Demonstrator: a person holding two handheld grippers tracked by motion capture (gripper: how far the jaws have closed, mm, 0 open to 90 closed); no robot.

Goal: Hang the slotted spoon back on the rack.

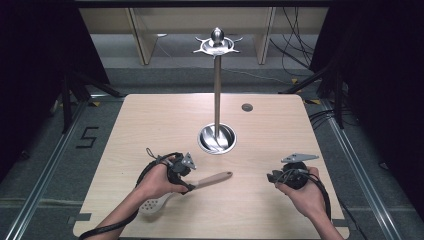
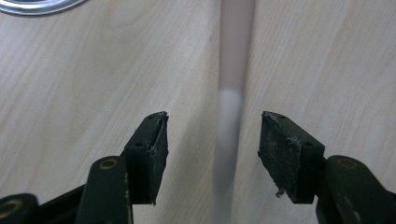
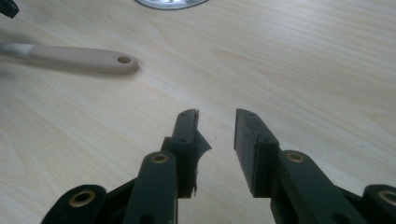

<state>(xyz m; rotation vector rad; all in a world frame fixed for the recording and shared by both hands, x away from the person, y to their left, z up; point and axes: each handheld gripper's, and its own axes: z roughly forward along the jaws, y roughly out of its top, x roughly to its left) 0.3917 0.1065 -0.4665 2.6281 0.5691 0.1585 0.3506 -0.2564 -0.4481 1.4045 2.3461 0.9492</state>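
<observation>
My left gripper (image 2: 212, 140) stands over the slotted spatula (image 1: 192, 187) on the table (image 1: 150, 120), its shaft running between my jaws, handle ahead, head behind under my hand. Beyond and to the right stands the utensil stand (image 1: 217, 135), its pole rising from the base bowl. My right gripper (image 1: 280, 176) sits well to the right of the spatula, nothing between its jaws.

Even overhead light falls on the pale surface (image 1: 150, 125) in the high view, while the surroundings beyond its left and right edges sink into near black. Shadows under the hands are short and soft. The steel stand (image 1: 217, 90) carries small glints. In the left gripper view the spatula handle (image 2: 231, 93) is badly blurred, out of focus between the sharp fingers (image 2: 149, 149); the right gripper view softens toward the surface's far edge.
</observation>
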